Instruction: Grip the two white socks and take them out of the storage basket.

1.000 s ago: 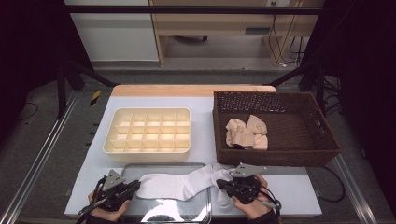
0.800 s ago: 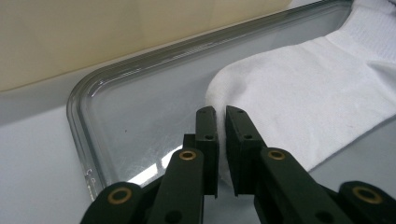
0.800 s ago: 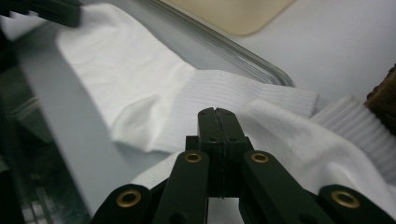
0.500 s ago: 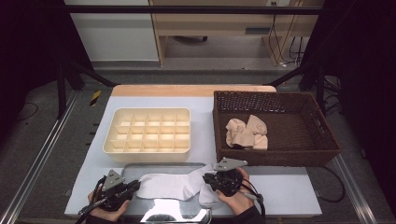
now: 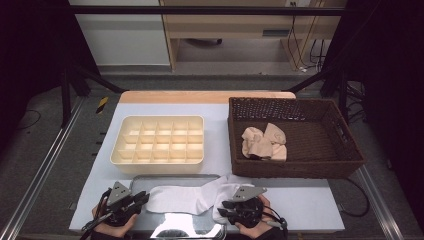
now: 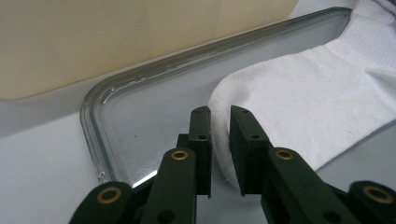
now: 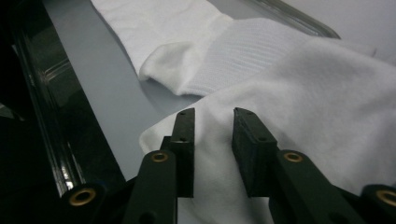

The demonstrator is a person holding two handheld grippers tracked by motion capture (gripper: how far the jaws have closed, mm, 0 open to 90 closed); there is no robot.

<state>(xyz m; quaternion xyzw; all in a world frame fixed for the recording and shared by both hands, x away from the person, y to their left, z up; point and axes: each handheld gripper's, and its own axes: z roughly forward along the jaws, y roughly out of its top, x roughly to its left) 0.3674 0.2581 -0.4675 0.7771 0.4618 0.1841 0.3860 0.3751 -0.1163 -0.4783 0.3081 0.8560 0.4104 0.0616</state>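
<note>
Starting at the left, our left gripper (image 5: 142, 200) sits low at the near edge of the table (image 5: 310, 205), and its jaws have just been opening: a narrow gap shows between them, with the toe edge of the white sock (image 5: 180, 197) in that gap and the pads not visibly pinching it. Released, we'd say. The sock lies flat on the shiny metal tray (image 5: 175, 178), stretched from that gripper towards the right, its far end folded over on itself. Beyond the tray stands the cream divider box (image 5: 159, 141), its cells bare.

On to our right gripper (image 5: 222, 212): its jaws have also just been opening, and they now stand apart above the folded fabric, with cloth beneath and between them but no squeeze on it. Further right, the brown wicker basket (image 5: 345, 150) holds a bundle of beige socks (image 5: 264, 142).
</note>
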